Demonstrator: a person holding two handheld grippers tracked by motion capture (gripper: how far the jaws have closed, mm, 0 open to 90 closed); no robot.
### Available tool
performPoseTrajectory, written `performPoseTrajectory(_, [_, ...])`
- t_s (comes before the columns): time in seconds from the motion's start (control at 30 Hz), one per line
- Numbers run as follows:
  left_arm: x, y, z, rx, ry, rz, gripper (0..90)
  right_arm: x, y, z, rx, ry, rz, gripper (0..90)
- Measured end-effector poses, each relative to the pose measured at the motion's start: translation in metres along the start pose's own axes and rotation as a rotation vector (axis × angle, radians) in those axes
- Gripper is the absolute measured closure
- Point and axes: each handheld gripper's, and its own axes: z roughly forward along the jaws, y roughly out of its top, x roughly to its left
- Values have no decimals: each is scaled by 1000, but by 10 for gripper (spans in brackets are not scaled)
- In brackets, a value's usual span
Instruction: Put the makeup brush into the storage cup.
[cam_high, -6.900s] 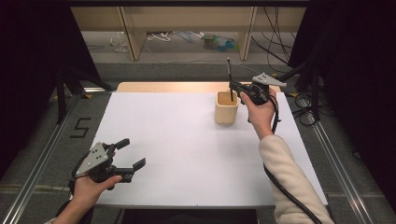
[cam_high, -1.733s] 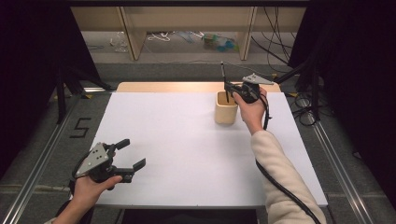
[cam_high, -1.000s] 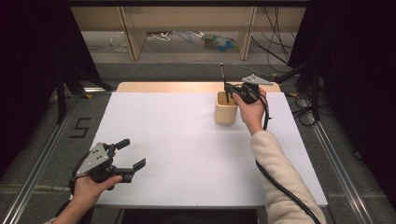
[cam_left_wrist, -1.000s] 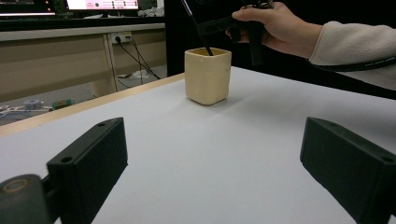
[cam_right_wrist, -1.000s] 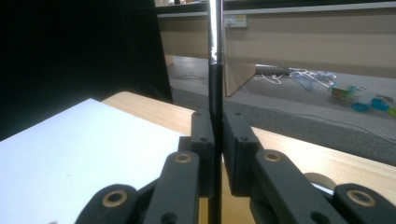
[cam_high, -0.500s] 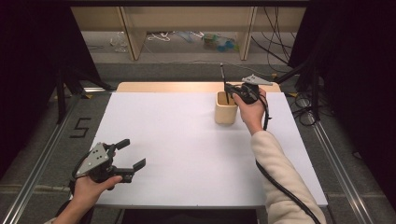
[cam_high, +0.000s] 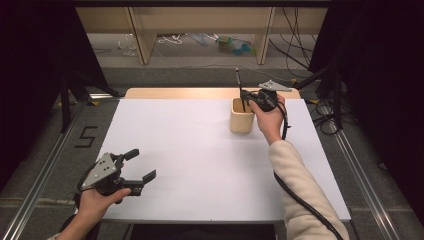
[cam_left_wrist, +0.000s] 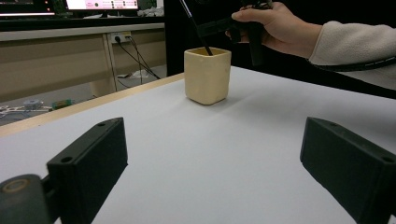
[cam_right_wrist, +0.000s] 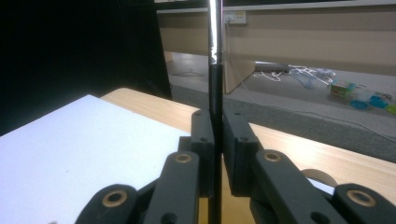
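A cream square cup (cam_high: 242, 115) (cam_left_wrist: 207, 74) stands on the white table (cam_high: 200, 155) at the far right. A thin black pen (cam_high: 239, 90) (cam_left_wrist: 195, 27) (cam_right_wrist: 215, 93) stands almost upright with its lower end inside the cup. My right gripper (cam_high: 248, 96) (cam_right_wrist: 215, 135) is shut on the pen just above the cup's rim; the jaws press the shaft from both sides. At the table's near left corner, my left gripper (cam_high: 140, 165) (cam_left_wrist: 212, 163) is held open, its jaws wide apart with nothing between them.
A bare wooden strip (cam_high: 175, 93) runs along the table's far edge. Past it are shelf legs and loose clutter on the floor (cam_high: 230, 44). Metal rails (cam_high: 45, 165) flank the table, and cables (cam_high: 325, 120) trail at the right.
The right gripper and pen shifted slightly left toward the cup and lowered the pen into it; over the last second nothing visibly moved. The left gripper stayed still.
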Motion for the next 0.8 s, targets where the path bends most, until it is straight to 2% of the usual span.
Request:
performPoseTrajectory(0.07, [0, 0, 0, 1, 1, 2, 70, 0, -1, 1, -20, 4, 5, 840])
performPoseTrajectory(0.1, [0, 0, 0, 1, 1, 2, 70, 0, 0, 0, 2, 0, 4, 840])
performPoseTrajectory(0.6, [-1, 0, 0, 0, 1, -8, 70, 0, -2, 1, 3, -2, 3, 839])
performPoseTrajectory(0.8, [0, 0, 0, 1, 1, 1, 70, 0, -2, 1, 10, -5, 1, 839])
